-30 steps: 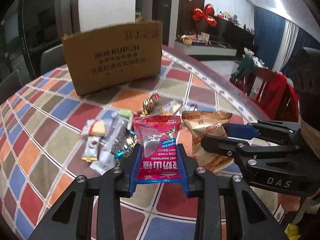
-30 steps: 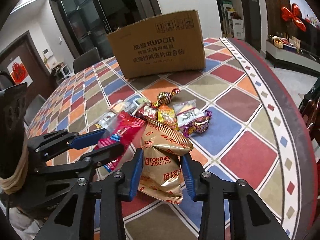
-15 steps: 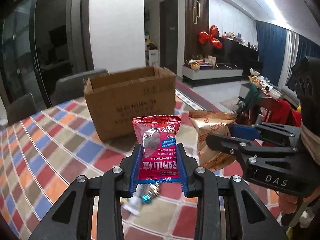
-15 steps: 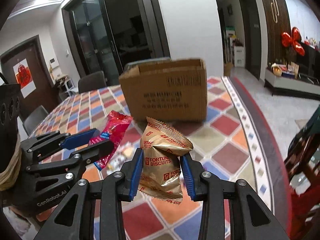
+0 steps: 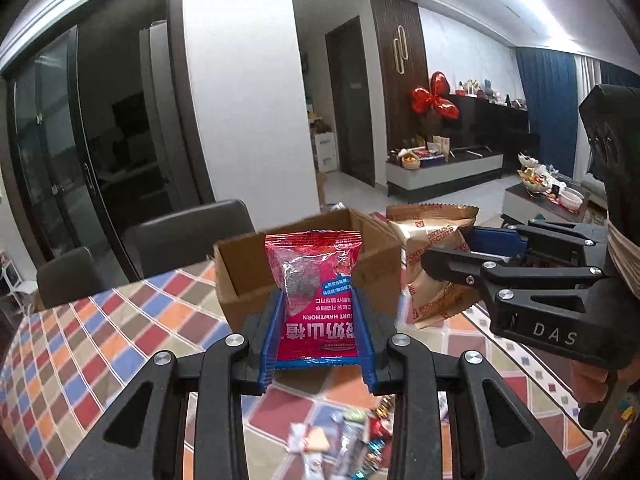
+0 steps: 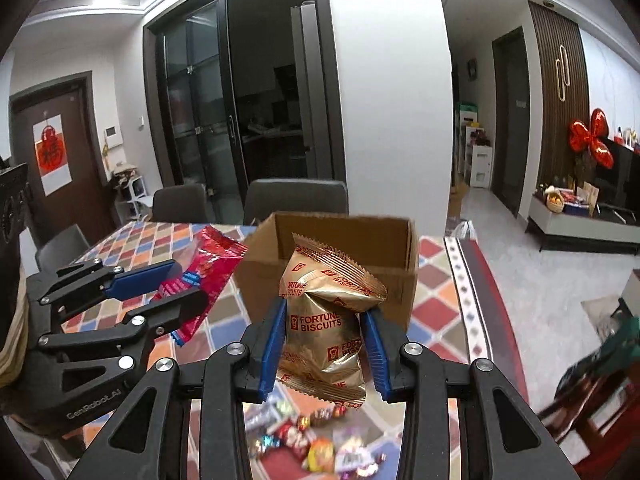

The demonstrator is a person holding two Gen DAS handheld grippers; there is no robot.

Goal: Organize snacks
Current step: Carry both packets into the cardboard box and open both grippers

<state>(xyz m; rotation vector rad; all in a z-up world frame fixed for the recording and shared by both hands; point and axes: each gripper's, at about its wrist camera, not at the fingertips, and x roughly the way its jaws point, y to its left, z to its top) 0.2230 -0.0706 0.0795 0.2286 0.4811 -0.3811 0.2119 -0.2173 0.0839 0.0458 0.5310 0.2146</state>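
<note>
My left gripper point(image 5: 318, 312) is shut on a red hawthorn snack packet point(image 5: 314, 280), held up in the air in front of the open cardboard box point(image 5: 240, 276). My right gripper point(image 6: 326, 330) is shut on a gold Fortune Biscuits packet point(image 6: 324, 316), also lifted, with the same box point(image 6: 396, 240) right behind it. In the left wrist view the right gripper point(image 5: 444, 254) and its gold packet point(image 5: 430, 240) show at the right. The right wrist view has the left gripper point(image 6: 176, 280) and the red packet point(image 6: 208, 260) at the left. The box's inside is mostly hidden.
Several loose wrapped candies and small packets point(image 6: 316, 444) lie on the chequered tablecloth point(image 5: 80, 340) below the grippers. Dark chairs point(image 6: 296, 200) stand behind the table. The table's right edge point(image 6: 488, 308) drops to the floor.
Both grippers rose off the table with their packets and came closer to the box. The candy pile sank to the bottom of both views, and the box's open top now shows.
</note>
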